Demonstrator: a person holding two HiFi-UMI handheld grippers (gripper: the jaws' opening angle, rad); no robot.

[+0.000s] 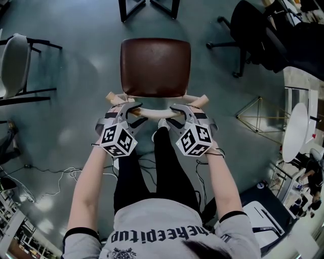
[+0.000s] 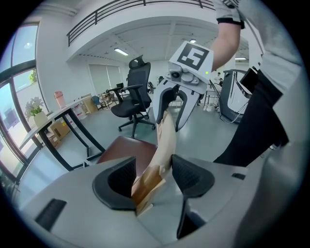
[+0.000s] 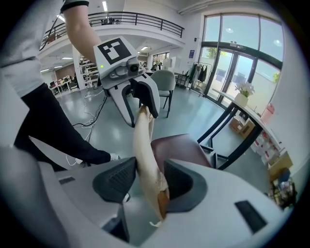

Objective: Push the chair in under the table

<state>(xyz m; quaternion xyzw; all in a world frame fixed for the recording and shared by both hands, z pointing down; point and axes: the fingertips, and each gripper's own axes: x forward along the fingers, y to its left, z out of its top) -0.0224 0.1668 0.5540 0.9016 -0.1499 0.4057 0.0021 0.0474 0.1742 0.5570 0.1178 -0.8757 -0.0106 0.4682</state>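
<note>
A chair with a brown seat and a pale curved wooden backrest stands on the grey floor just below me. My left gripper is shut on the left part of the backrest's top rail, and my right gripper is shut on the right part. In the left gripper view the backrest runs up between the pads. The right gripper view shows the same rail pinched between its pads, with the seat beyond. Black table legs stand past the seat's far edge.
The table with black legs stretches along the windows. A black office chair stands at the far right, a grey chair at the left. Cables lie on the floor. A person's black-trousered legs stand right behind the backrest.
</note>
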